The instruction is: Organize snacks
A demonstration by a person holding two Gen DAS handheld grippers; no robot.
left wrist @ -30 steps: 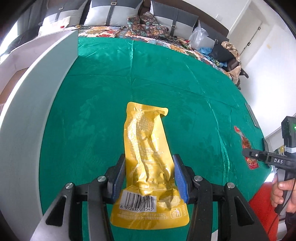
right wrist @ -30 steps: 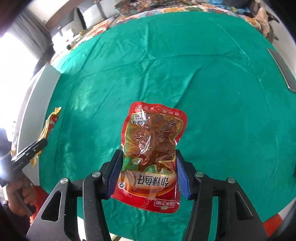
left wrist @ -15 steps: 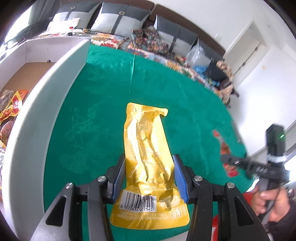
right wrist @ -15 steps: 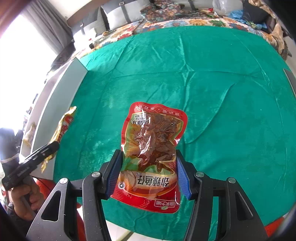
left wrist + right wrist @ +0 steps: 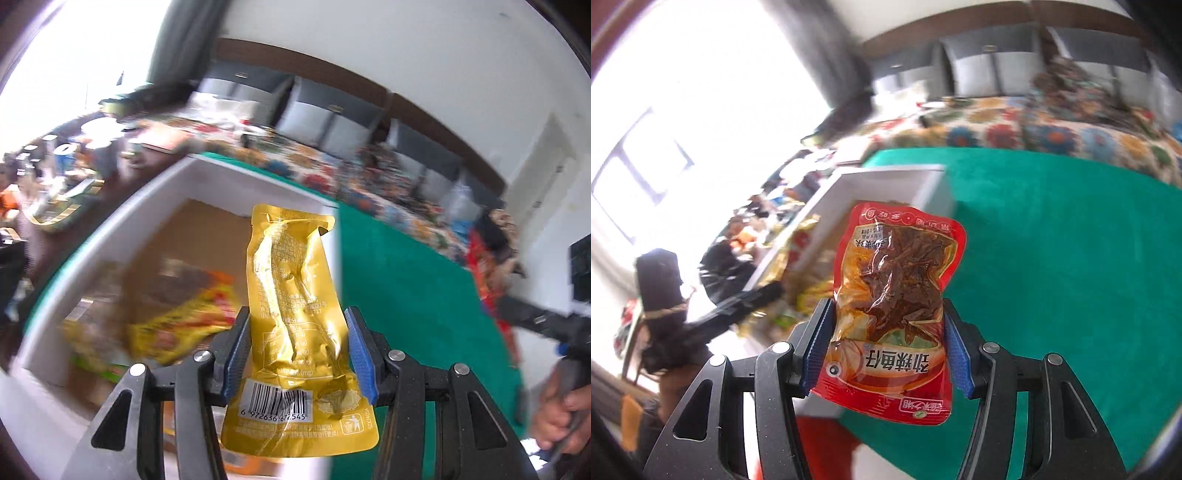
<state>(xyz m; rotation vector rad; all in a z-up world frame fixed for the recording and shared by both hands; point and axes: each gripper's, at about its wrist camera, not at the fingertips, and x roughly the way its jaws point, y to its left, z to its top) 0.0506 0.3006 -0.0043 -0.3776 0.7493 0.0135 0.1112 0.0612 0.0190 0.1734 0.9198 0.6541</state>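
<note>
Over the last second I had swung both grippers off the green cloth (image 5: 406, 280) toward the white box (image 5: 110, 236), so drop-off looked close. My left gripper (image 5: 299, 347) pinched a crinkled gold foil pouch (image 5: 295, 306) above the box, whose packets (image 5: 184, 325) lay at nine o'clock. My right gripper (image 5: 886, 347) clamped a glossy red pouch (image 5: 897, 295), box (image 5: 886, 184) at eleven o'clock.

green cloth (image 5: 1052, 236) covers tabletop | floral blanket (image 5: 1034, 129) behind it, blurry | grey cushions (image 5: 321, 122) w/ dark straps along wall, brown rail above | bright window (image 5: 665, 129) far L, dark curtain (image 5: 831, 55) beside | cluttered surface (image 5: 55, 177) L of tabletop, too blurred to ID | white door (image 5: 546, 162) far R
</note>
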